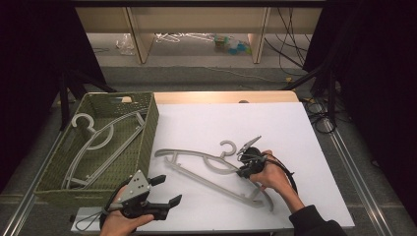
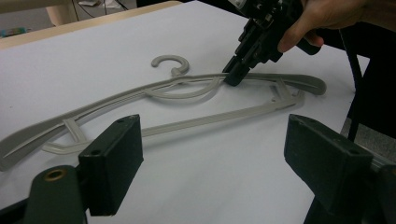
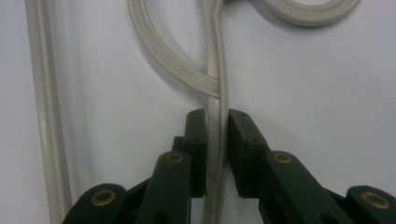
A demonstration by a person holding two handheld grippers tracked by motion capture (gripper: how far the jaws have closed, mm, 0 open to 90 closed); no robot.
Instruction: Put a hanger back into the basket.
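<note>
Grey hanger [image 1: 212, 169] flat on the white table sheet [image 1: 275, 123], right of the green woven basket [image 1: 147, 123], hook [image 1: 227, 146] toward the far edge. Upper arm of the hanger, just beside the hook neck, between the pads of the right gripper [image 3: 216, 122]; jaws clamped on that arm, one pad on each side. Lower bar [image 3: 44, 107] well clear of the pads. Left gripper [image 1: 162, 192] near the front table edge, jaws wide apart, empty, short of the hanger. Second hanger [image 1: 98, 142] inside the basket.
</note>
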